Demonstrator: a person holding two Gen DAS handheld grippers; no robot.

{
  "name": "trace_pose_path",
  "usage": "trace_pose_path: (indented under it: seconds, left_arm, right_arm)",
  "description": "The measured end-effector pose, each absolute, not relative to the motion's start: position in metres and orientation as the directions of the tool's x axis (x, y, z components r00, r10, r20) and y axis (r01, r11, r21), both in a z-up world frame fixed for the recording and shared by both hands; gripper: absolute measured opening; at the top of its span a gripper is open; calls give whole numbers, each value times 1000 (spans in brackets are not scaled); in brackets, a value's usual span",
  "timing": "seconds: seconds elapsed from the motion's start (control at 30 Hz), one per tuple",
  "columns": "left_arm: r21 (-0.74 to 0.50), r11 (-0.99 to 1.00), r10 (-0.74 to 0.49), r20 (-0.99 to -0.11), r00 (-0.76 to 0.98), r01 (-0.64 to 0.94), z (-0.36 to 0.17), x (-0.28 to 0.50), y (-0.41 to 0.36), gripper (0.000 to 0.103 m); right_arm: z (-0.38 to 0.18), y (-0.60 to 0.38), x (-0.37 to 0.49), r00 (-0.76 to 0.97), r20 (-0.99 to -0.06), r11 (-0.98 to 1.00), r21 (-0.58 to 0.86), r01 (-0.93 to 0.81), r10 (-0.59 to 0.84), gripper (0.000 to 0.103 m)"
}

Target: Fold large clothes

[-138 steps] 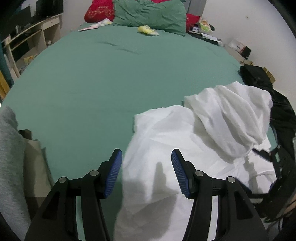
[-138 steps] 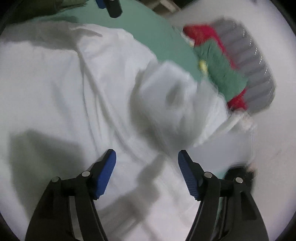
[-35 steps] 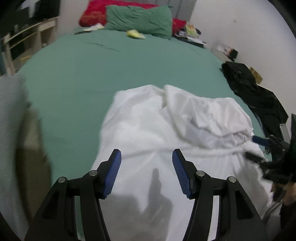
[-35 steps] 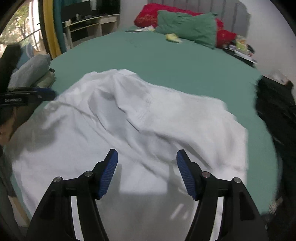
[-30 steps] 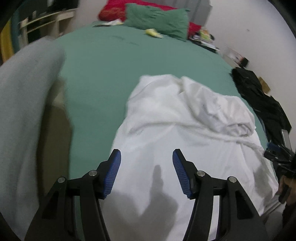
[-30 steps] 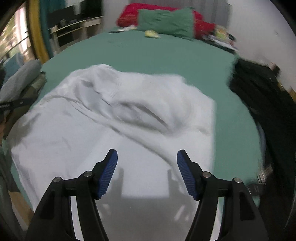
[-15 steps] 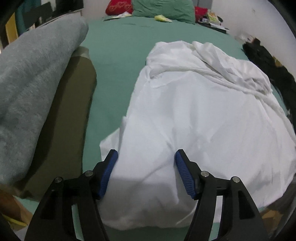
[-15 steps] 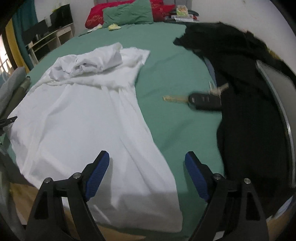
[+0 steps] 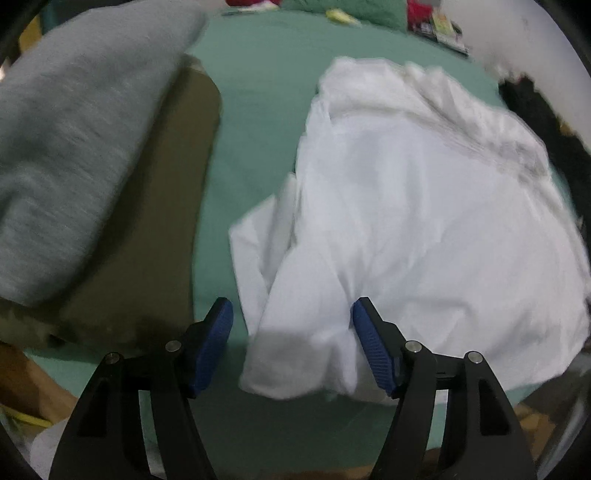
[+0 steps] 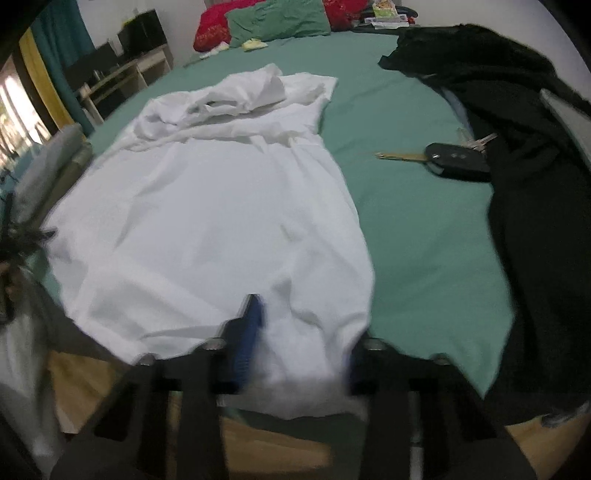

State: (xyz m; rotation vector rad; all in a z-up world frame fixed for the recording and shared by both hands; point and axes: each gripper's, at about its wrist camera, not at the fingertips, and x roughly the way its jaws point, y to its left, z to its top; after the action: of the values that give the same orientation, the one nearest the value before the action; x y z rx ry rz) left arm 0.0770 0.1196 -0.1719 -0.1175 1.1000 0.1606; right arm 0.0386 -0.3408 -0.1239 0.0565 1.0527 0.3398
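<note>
A large white garment (image 9: 406, 206) lies spread on the green bed (image 9: 258, 92), its top end bunched up at the far side. My left gripper (image 9: 291, 325) hangs over the garment's near left corner. Its jaws are opening, and the folded corner lies between the blue pads without being pressed. In the right wrist view the garment (image 10: 221, 206) runs towards me. My right gripper (image 10: 301, 343) is at its near right hem, blurred, and its jaws are closing. Bunched white cloth sits between them and covers the right pad.
A folded grey garment (image 9: 74, 129) lies on an olive one (image 9: 147, 240) at the left. Black clothing (image 10: 535, 184) and a car key with keys (image 10: 454, 160) lie on the bed (image 10: 406, 221) at the right. Pillows (image 10: 277, 18) are at the far end. The bed's near edge is below both grippers.
Both grippers dropped towards the near edge of the bed, onto the garment's two near corners. The right jaws have narrowed around the hem. The left jaws stand slightly wider.
</note>
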Motion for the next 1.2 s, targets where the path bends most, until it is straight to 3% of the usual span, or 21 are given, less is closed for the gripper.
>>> trace_pose_path:
  seconds: [0.03, 0.1, 0.13, 0.17, 0.2, 0.23, 0.33, 0.6, 0.67, 0.77, 0.83, 0.93, 1.03, 1.07, 1.2]
  left_arm:
    - [-9, 982, 75, -894, 441, -186, -171, 78, 119, 71]
    - [-20, 982, 66, -895, 441, -187, -171, 78, 121, 71]
    - [-29, 983, 56, -893, 446, -181, -169, 77, 121, 65]
    - [-40, 985, 40, -891, 452, -165, -168, 77, 120, 43]
    - [-50, 990, 16, -888, 460, -131, -165, 74, 116, 30]
    - [-42, 995, 3, -887, 462, -87, -163, 73, 109, 6]
    - [6, 1000, 15, -879, 477, -21, -154, 67, 91, 5]
    - [-210, 978, -166, -805, 569, -12, -92, 33, 107, 6]
    - [-204, 978, -138, -790, 598, -44, -81, 37, 115, 20]
    - [-182, 980, -93, -762, 641, -75, -74, 50, 125, 48]
    - [-173, 979, -65, -765, 641, -107, -83, 66, 134, 51]
    - [-186, 975, -96, -846, 525, -121, -112, 90, 137, 51]
    - [-213, 975, -154, -856, 493, -66, -127, 85, 125, 69]
    - [-206, 977, -153, -865, 478, -60, -133, 84, 123, 70]
    - [-88, 990, -38, -915, 401, -107, -165, 78, 119, 70]
  right_arm:
    - [-124, -341, 39, 445, -835, 941, 234, -246, 324, 5]
    - [-127, -345, 38, 438, -815, 924, 312, -221, 379, 4]
    - [-127, -346, 38, 440, -809, 920, 328, -213, 390, 4]
    - [-125, -348, 38, 447, -800, 916, 343, -207, 401, 4]
    - [-122, -351, 36, 463, -785, 911, 359, -202, 412, 4]
    - [-118, -353, 35, 480, -771, 908, 370, -197, 419, 4]
    - [-104, -361, 29, 540, -726, 902, 393, -182, 425, 4]
    - [-52, -395, 14, 767, -510, 889, 425, -170, 390, 4]
    - [-46, -397, 18, 787, -483, 890, 422, -176, 384, 4]
    - [-42, -395, 30, 800, -481, 907, 383, -176, 358, 4]
    - [-44, -393, 43, 799, -496, 919, 356, -169, 339, 4]
    - [-57, -398, 68, 774, -546, 926, 352, -133, 319, 4]
    - [-84, -406, 82, 729, -617, 923, 380, -56, 298, 4]
    - [-92, -410, 82, 713, -633, 917, 397, -34, 301, 4]
    - [-111, -423, 78, 660, -687, 900, 434, 36, 304, 5]
